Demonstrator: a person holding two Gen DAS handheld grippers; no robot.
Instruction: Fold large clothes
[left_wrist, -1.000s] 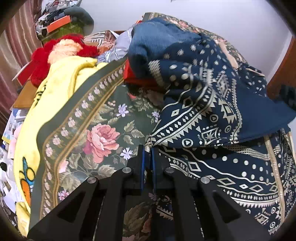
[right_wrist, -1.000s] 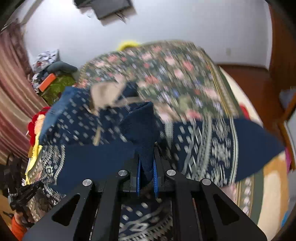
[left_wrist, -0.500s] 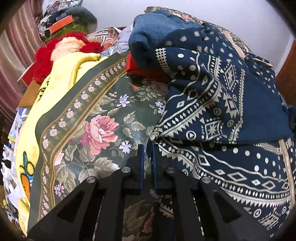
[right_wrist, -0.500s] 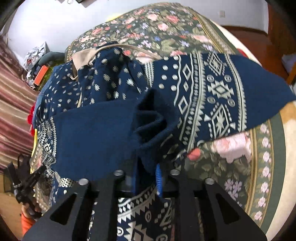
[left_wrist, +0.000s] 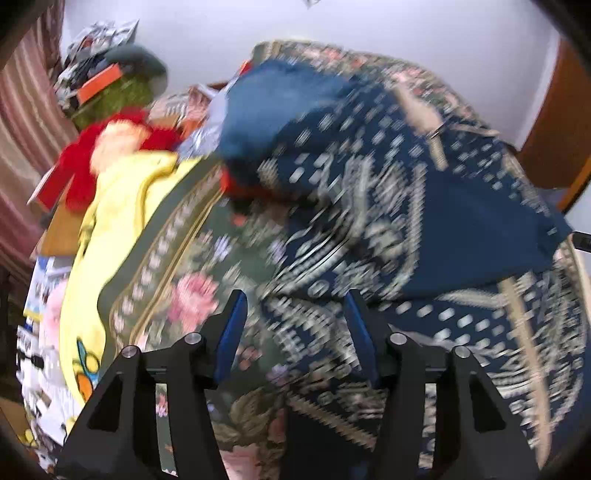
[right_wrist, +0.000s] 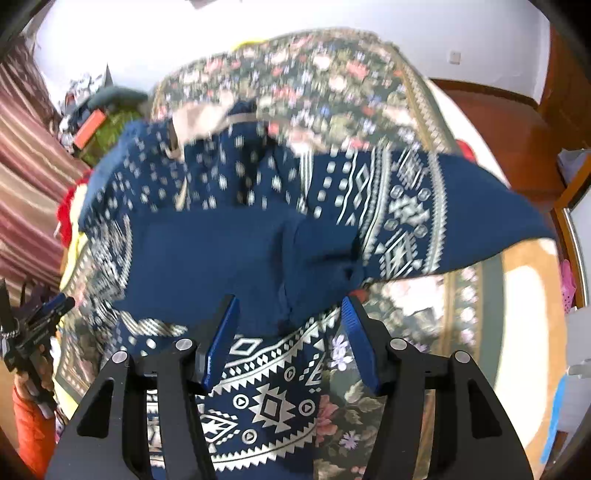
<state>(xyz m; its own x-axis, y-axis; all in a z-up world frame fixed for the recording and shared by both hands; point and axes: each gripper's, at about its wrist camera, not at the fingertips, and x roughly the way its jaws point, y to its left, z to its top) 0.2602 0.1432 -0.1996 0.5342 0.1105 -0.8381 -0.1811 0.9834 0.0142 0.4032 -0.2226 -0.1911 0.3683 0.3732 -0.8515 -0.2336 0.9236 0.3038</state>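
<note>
Each fisheye camera sits on its own gripper and looks steeply down along the two fingers, close above the bed. The left view faces the navy patterned garment from its left edge, the right view from its near right; both share that garment and the floral bedspread

Left tool and right tool, both angled downward, jaws opening.

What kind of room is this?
Most likely a lived-in bedroom: a floral bedspread covers what looks like a bed, a blue patterned garment lies on it, and a striped curtain hangs alongside.
</note>
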